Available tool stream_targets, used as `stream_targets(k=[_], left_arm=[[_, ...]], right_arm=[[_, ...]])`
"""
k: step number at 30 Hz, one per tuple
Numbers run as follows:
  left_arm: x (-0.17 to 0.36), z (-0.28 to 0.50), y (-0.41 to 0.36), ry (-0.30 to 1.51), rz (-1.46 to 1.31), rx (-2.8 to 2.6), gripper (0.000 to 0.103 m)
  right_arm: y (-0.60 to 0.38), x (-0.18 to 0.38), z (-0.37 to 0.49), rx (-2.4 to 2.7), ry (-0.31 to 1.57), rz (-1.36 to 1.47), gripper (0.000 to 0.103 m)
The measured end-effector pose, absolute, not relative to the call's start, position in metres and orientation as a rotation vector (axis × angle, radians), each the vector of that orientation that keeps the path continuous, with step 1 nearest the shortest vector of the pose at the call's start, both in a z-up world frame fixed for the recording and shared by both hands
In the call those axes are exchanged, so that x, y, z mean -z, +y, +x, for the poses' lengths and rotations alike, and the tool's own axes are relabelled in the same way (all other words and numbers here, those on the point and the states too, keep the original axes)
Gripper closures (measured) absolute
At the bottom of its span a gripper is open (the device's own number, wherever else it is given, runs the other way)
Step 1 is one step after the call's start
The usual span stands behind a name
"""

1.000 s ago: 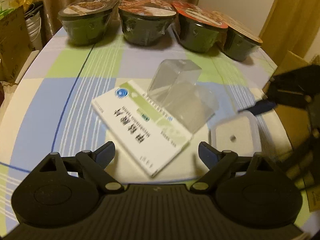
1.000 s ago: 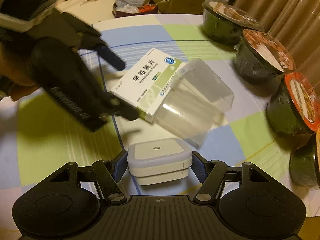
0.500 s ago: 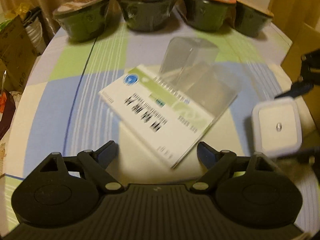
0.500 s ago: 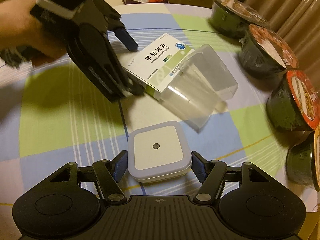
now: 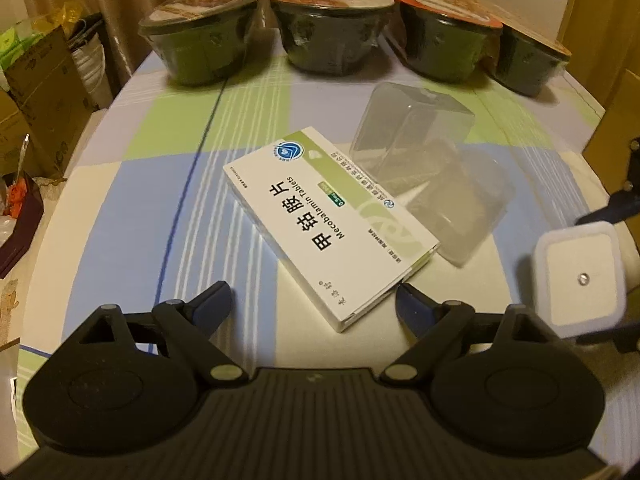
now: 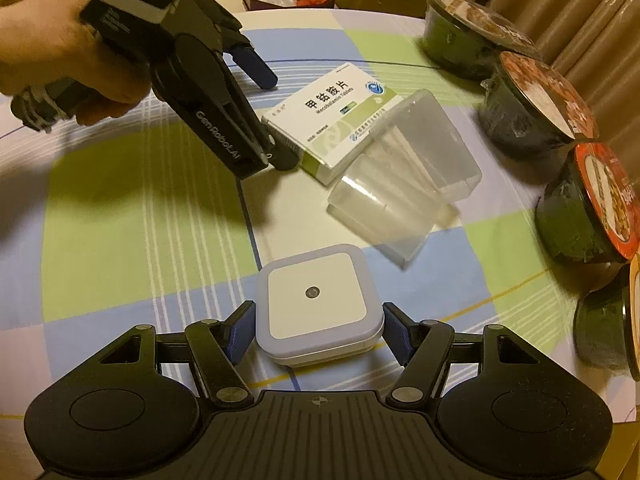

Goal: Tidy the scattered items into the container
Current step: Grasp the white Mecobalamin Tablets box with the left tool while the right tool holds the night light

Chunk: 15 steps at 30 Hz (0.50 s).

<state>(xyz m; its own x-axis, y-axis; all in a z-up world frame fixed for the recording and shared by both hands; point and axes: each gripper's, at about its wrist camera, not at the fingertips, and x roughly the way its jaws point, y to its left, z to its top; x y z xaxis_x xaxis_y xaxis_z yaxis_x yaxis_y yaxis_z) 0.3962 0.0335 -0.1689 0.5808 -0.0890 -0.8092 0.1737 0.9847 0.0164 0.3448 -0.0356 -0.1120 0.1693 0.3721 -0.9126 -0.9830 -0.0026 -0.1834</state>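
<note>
The right gripper [image 6: 316, 330] is clamped on a small white square night light [image 6: 318, 310], its blue pads pressing the two sides, and holds it up off the table [image 6: 100, 208]. The light has rounded corners and a small dark dot in the middle of its face. From the left wrist view the same night light [image 5: 578, 280] shows at the right edge, above the tablecloth, with one dark finger of the right gripper just behind it. The left gripper [image 5: 314, 304] has its jaws wide apart and empty, reaching toward the near end of a white and green medicine box [image 5: 328, 224]. In the right wrist view the left gripper [image 6: 272, 120] is held by a person's hand [image 6: 56, 56], with one finger close against the short end of the medicine box [image 6: 336, 120] and the other raised above the cloth; I cannot tell whether that finger touches the box. The box lies flat on the checked blue, green and cream cloth. A clear plastic container [image 5: 424, 168] lies tipped on its side right next to the box, its open mouth toward the right gripper; the box's far long edge sits against it. Four dark green bowls with printed lids [image 5: 328, 28] stand in a row along the far edge of the table, well apart from the box. Cardboard boxes [image 5: 36, 96] and bags sit on the floor beyond the table.
</note>
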Motion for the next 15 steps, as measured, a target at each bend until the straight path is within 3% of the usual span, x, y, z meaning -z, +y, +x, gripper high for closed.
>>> stream_targets(k=[1, 3, 5, 10, 12, 15], left_arm=[[0.168, 0.396, 0.036, 0.938, 0.093, 0.151, 0.026], [0.163, 0.395, 0.041, 0.939, 0.093, 0.161, 0.054], [0.160, 0.391, 0.046, 0.956, 0.099, 0.175, 0.059], [0.157, 0.377, 0.065, 0.995, 0.112, 0.152, 0.058], [0.154, 0.371, 0.071, 0.997, 0.071, 0.157, 0.037], [0.147, 0.371, 0.071, 0.986, 0.013, 0.187, 0.031]], right_arm=[[-0.036, 0.112, 0.344, -1.262, 0.788, -1.030, 0.034], [-0.038, 0.111, 0.340, -1.267, 0.790, -1.034, 0.034], [-0.039, 0.111, 0.336, -1.270, 0.792, -1.035, 0.034], [-0.044, 0.107, 0.333, -1.243, 0.802, -1.000, 0.034], [-0.045, 0.107, 0.333, -1.232, 0.811, -0.985, 0.034], [-0.046, 0.106, 0.333, -1.248, 0.819, -0.994, 0.034]])
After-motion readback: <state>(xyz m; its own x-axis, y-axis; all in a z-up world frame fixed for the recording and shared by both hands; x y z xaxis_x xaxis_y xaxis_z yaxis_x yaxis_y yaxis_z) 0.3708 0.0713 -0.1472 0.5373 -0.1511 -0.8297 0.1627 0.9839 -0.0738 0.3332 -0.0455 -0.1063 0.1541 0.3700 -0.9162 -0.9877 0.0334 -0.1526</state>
